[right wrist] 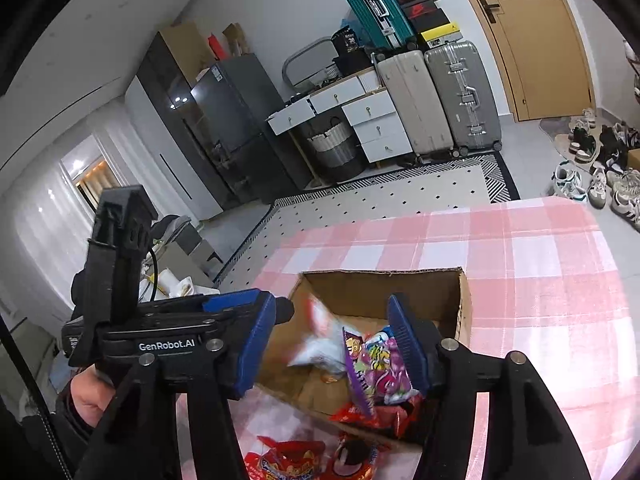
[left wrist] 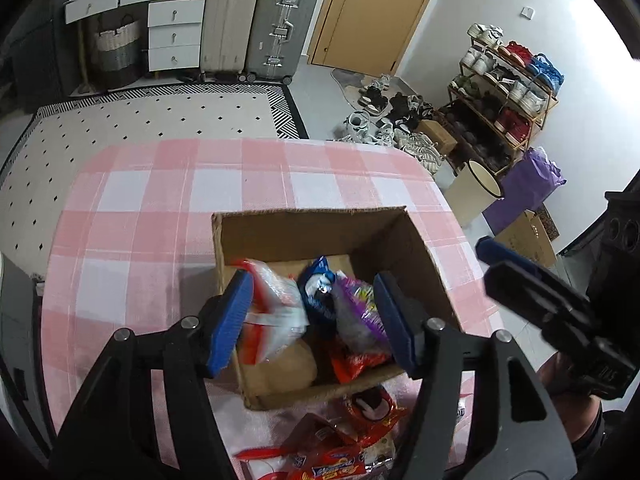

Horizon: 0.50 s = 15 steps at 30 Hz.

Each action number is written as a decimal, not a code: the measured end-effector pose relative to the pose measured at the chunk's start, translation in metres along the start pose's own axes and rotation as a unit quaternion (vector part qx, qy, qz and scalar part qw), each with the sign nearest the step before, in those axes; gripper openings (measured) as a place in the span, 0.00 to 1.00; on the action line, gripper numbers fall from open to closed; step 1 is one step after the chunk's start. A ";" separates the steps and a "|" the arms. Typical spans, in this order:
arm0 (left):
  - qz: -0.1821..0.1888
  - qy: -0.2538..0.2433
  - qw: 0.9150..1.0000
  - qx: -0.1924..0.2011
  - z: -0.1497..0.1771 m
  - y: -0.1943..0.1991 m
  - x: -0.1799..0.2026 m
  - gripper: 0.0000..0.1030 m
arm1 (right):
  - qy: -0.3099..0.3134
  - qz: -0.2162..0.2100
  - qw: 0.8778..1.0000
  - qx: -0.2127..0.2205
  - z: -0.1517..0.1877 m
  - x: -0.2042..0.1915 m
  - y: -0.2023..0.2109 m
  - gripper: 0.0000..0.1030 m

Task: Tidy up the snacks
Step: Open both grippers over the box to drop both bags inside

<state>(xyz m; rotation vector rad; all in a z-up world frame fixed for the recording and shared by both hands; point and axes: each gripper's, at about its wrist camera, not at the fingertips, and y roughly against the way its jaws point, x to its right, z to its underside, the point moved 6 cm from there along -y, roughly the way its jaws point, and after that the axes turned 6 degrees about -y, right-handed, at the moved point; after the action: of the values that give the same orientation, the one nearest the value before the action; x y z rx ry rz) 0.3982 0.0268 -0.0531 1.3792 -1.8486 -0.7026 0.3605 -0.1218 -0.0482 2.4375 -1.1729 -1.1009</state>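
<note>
Open brown cardboard box (left wrist: 320,232) sits on the pink-checked tablecloth (left wrist: 160,200); crinkly purple snack bag (right wrist: 380,364) lies inside, shiny red snack packets (left wrist: 340,452) just before it.

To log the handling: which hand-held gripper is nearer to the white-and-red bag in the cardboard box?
Left. The left hand-held gripper hangs right over the white-and-red bag, by its left finger; the right hand-held gripper is outside the right wall of the cardboard box.

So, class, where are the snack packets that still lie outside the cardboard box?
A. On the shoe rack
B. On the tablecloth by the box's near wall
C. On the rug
B: red snack packets lie on the checked tablecloth just outside the cardboard box.
</note>
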 end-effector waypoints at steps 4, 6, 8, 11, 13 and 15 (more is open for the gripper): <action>-0.014 -0.015 1.000 0.011 0.009 0.012 0.006 0.58 | 0.001 0.001 1.000 0.013 -0.002 0.000 0.012 0.59; -0.015 -0.020 1.000 0.018 0.014 0.022 0.010 0.59 | 0.001 0.002 1.000 0.019 -0.003 -0.002 0.018 0.61; -0.030 -0.028 0.999 0.025 0.020 0.033 0.014 0.61 | 0.002 0.001 1.000 0.025 -0.003 -0.004 0.024 0.66; -0.038 -0.039 0.998 0.040 0.029 0.054 0.024 0.69 | 0.006 -0.001 1.000 0.031 -0.001 -0.010 0.036 0.66; -0.040 -0.044 0.997 0.049 0.034 0.064 0.031 0.71 | 0.009 -0.003 0.999 0.034 0.001 -0.015 0.044 0.66; -0.040 -0.046 0.997 0.055 0.040 0.074 0.036 0.73 | 0.014 -0.003 0.999 0.039 0.004 -0.020 0.054 0.68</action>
<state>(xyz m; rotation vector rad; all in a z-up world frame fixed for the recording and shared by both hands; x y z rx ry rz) 0.3181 0.0134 -0.0118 1.5204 -1.9387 -0.7255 0.3184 -0.1416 -0.0144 2.5076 -1.2227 -1.0379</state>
